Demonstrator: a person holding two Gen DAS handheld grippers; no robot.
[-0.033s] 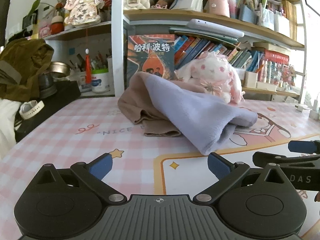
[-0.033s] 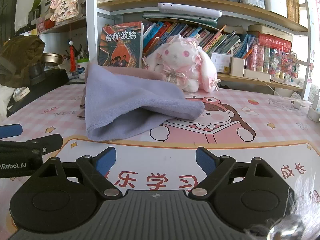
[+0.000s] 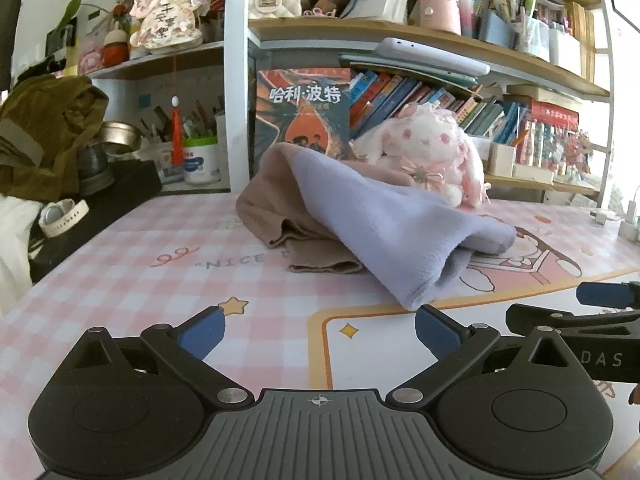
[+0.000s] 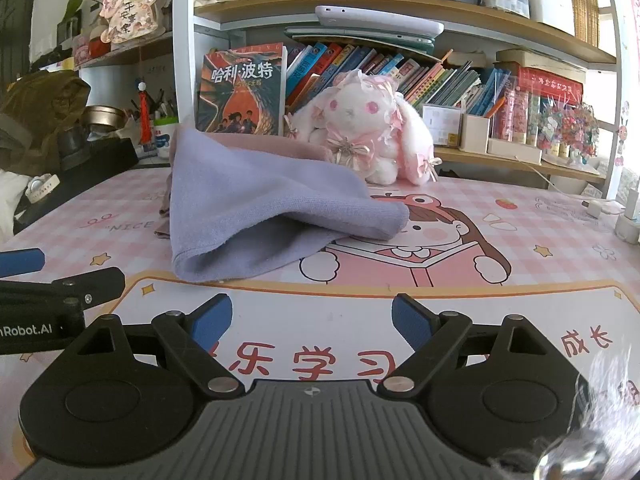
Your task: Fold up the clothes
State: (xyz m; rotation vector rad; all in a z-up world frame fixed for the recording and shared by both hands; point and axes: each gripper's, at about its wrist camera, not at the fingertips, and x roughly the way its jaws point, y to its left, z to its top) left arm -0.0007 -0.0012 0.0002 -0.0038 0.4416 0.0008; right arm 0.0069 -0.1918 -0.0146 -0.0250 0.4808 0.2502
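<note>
Soft matt lilac cloth (image 4: 256, 204) on glossy printed desk mat (image 4: 520, 280)

My left gripper (image 3: 318, 330) sits low and level with its jaws spread wide and nothing between the blue pads (image 3: 202, 330). My right gripper (image 4: 311, 322) is posed the same way, jaws wide apart and empty. The two are side by side, each one's fingers showing at the edge of the other's view.
</note>
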